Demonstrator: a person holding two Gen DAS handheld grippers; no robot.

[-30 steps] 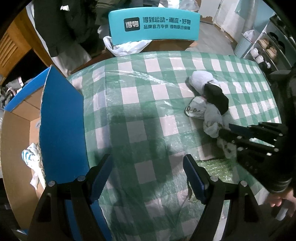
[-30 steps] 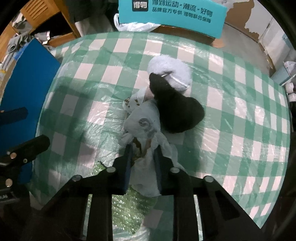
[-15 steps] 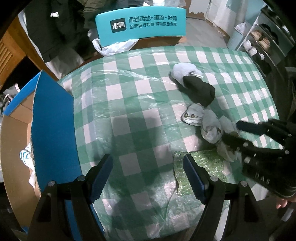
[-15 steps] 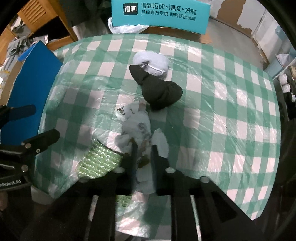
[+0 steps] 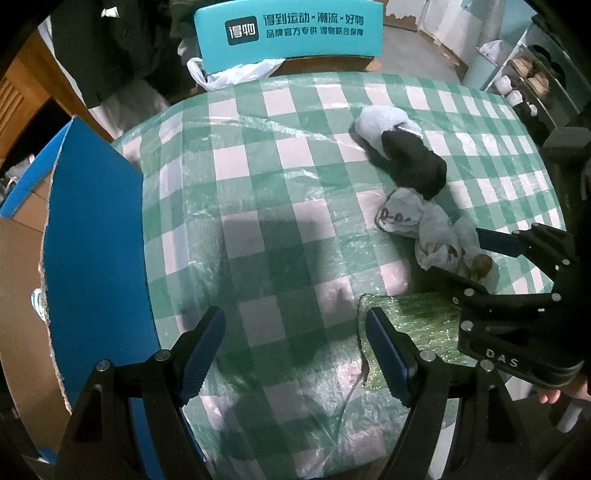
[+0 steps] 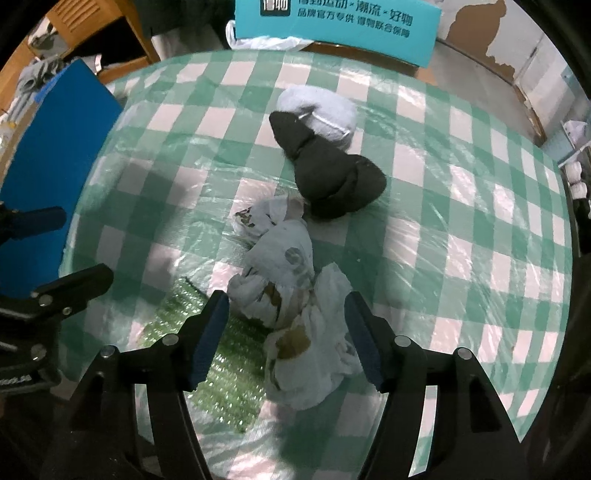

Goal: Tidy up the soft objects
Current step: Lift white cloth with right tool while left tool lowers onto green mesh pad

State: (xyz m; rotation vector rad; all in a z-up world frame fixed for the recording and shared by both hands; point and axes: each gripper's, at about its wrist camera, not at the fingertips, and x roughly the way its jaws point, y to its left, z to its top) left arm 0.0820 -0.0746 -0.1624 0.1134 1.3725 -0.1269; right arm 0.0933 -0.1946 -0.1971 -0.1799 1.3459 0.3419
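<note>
A white printed cloth (image 6: 295, 295) lies crumpled on the green checked table (image 6: 461, 229), partly on a green bubble-wrap piece (image 6: 229, 354). A black sock (image 6: 328, 173) and a pale fluffy bundle (image 6: 317, 110) lie beyond it. My right gripper (image 6: 286, 314) is open, its jaws on either side of the white cloth's near end. In the left wrist view the white cloth (image 5: 424, 229), black sock (image 5: 413, 166) and right gripper (image 5: 476, 254) sit at right. My left gripper (image 5: 295, 332) is open and empty over the table's near part.
A cardboard box with a blue flap (image 5: 92, 236) stands at the table's left edge, with cloth inside. A teal sign (image 5: 291, 33) and a white plastic bag (image 5: 236, 74) are behind the table. Shelves with shoes (image 5: 524, 81) stand at far right.
My right gripper was shut on the white cloth and has opened, leaving the cloth on the table. Both cameras have moved closer to the table.
</note>
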